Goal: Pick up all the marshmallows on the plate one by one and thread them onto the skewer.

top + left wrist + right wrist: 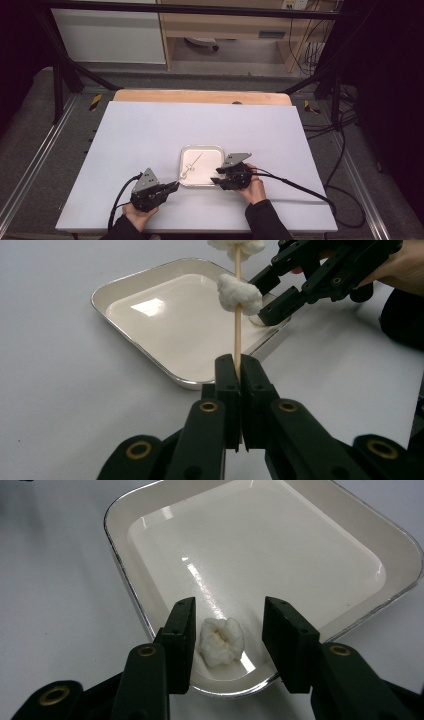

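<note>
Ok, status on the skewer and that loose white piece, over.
Left gripper shut on skewer, white lumps threaded. Right gripper open, jaws astride loose white lump in tray. Nothing in the way.

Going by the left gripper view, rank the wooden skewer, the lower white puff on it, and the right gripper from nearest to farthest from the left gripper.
1. wooden skewer: clamped between the left gripper jaws.
2. lower white puff: threaded partway up the skewer, above the tray.
3. right gripper: beyond the puff, at the tray's far edge, upper right.
</note>
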Demonstrator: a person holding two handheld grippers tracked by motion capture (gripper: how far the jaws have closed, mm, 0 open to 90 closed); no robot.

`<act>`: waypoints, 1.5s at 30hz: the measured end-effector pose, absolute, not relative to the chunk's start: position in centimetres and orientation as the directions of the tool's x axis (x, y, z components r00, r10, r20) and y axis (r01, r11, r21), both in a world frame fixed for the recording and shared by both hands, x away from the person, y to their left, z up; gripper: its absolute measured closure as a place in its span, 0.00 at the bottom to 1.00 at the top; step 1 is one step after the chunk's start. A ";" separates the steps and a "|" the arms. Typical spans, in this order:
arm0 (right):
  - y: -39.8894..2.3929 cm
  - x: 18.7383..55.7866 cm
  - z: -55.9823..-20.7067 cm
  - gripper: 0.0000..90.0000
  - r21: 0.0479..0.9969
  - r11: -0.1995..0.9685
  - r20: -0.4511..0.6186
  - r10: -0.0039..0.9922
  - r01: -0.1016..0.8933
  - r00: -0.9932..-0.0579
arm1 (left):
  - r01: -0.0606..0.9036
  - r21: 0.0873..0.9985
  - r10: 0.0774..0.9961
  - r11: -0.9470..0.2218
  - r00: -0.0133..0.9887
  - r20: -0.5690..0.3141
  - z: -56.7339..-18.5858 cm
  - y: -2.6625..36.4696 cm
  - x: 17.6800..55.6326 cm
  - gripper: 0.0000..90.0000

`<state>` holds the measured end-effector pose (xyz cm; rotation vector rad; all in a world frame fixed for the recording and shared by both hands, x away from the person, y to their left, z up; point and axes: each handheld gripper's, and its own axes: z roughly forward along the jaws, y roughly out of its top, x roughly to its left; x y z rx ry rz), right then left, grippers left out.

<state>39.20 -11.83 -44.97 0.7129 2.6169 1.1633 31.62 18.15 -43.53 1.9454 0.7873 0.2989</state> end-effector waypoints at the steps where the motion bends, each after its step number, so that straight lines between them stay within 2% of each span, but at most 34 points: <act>1: -11.8 39.2 -45.0 0.65 0.738 0.580 0.017 0.495 0.345 -0.869 | 0.399 0.862 0.639 -0.312 0.760 -0.120 -43.5 18.1 31.6 0.98; 8: -11.4 39.1 -45.1 0.68 0.725 0.606 -0.010 0.486 0.329 -0.874 | 0.400 0.861 0.639 -0.314 0.760 -0.120 -43.5 18.1 31.6 0.98; 14: -11.5 39.0 -45.1 0.76 0.723 0.604 -0.004 0.489 0.335 -0.872 | 0.399 0.862 0.638 -0.314 0.761 -0.120 -43.5 18.1 31.6 0.98; 23: -11.5 39.1 -45.0 0.77 0.723 0.587 0.024 0.505 0.364 -0.863 | 0.399 0.862 0.637 -0.314 0.761 -0.120 -43.5 18.1 31.6 0.98; 45: -12.8 39.0 -41.7 0.78 0.820 0.397 0.188 0.495 0.413 -0.848 | 0.396 0.865 0.630 -0.308 0.766 -0.126 -43.5 18.1 31.6 0.98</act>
